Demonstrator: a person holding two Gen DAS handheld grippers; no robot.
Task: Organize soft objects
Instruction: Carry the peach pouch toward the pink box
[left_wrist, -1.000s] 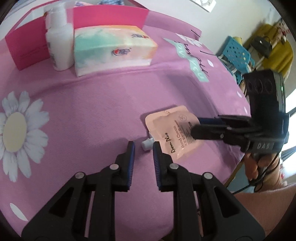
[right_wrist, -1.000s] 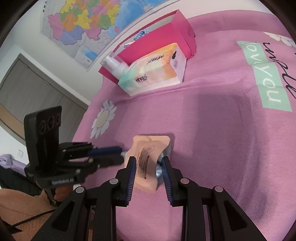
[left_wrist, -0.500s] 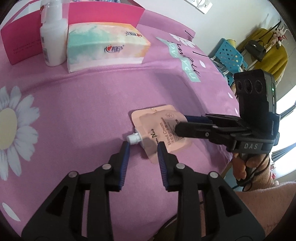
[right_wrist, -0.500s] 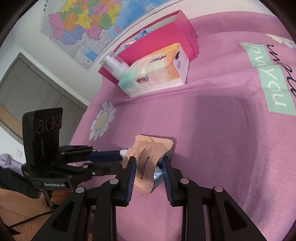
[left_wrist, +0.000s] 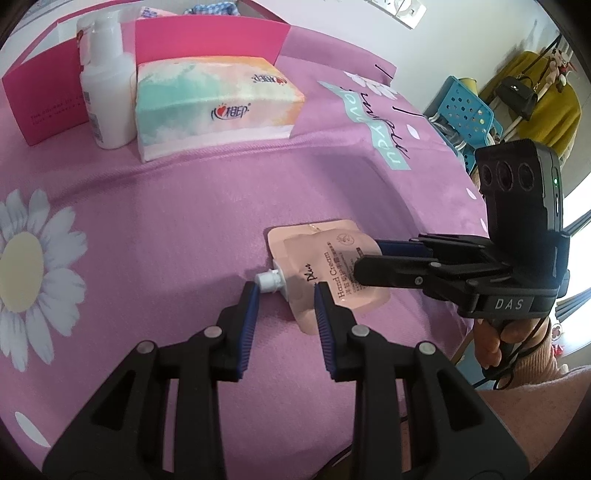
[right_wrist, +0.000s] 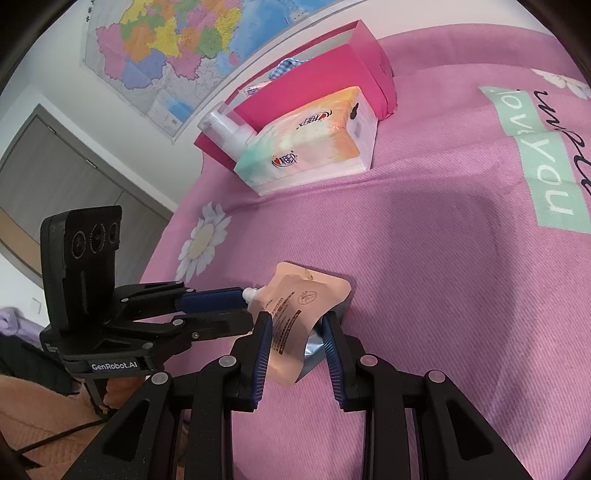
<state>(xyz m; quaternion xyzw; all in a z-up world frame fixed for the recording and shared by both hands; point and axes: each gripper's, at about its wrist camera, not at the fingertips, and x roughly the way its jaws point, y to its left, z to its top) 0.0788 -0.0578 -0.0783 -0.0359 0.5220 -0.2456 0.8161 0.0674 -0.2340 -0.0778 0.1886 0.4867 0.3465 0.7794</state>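
A peach hand cream pouch (left_wrist: 325, 258) with a white screw cap (left_wrist: 267, 280) lies tilted on the pink bedspread (left_wrist: 184, 206). My right gripper (right_wrist: 295, 317) is shut on the pouch (right_wrist: 295, 306) and squeezes its lower end, so the foil bulges and one corner lifts. From the left wrist view the right gripper (left_wrist: 365, 258) comes in from the right. My left gripper (left_wrist: 286, 291) stands open around the spout end. The cap sits just off its left fingertip, and its right finger overlaps the pouch's edge. In the right wrist view the left gripper (right_wrist: 247, 308) reaches in from the left.
At the back stand a soft tissue pack (left_wrist: 214, 107), a white pump bottle (left_wrist: 107, 92) and an open pink box (left_wrist: 207, 40) with cloth inside. The bed's edge runs along the right, and a blue plastic stool (left_wrist: 465, 114) stands beyond it. A hand (left_wrist: 495, 336) holds the right gripper's handle.
My left gripper's jaws have widened and moved forward, so the pouch's spout now sits between them. The right gripper has kept its hold on the pouch and stayed in place.
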